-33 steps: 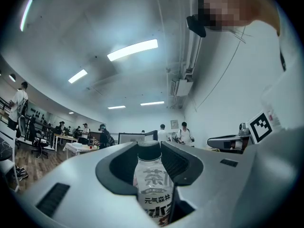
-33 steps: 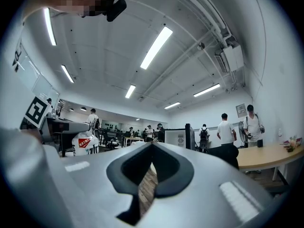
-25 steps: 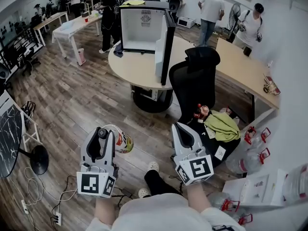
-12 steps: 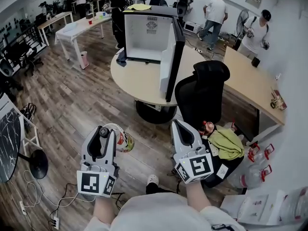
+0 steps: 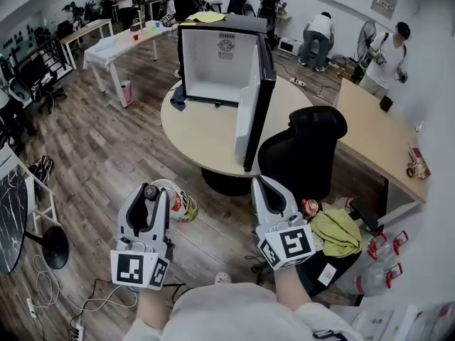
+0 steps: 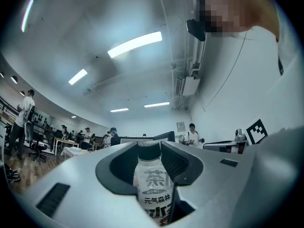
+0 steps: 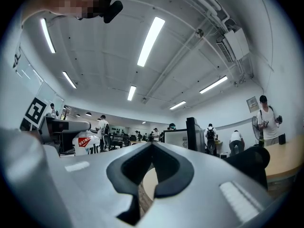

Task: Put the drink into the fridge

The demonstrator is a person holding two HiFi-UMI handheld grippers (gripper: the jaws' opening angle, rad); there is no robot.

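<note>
Left claw [image 5: 151, 192] is shown in the head view pinching a drink bottle [image 5: 179, 203], carried low over the wooden floor [image 5: 106, 148]. The right claw [image 5: 262, 188] is held beside it, pressed together on nothing. A small fridge [image 5: 217, 59] stands on the round bench [image 5: 202, 130] ahead, well apart from both claws. Its door [image 5: 256, 98] is swung wide and its white inside looks bare. The carrying step is judged to be in hand. Next, the bottle would need to be lifted over the bench's near edge and passed into the opening, left of the door. A black chair [image 5: 302, 144] stands just right of the door, so the freer approach is judged to lie toward the bench's left side.

In the left gripper view, the bottle is seen upright between the widely parted jaws, cap uppermost, gripped on both sides.

In the right gripper view, the jaws are seen meeting at their tips with nothing between them. The fridge and chair are seen ahead.
</note>
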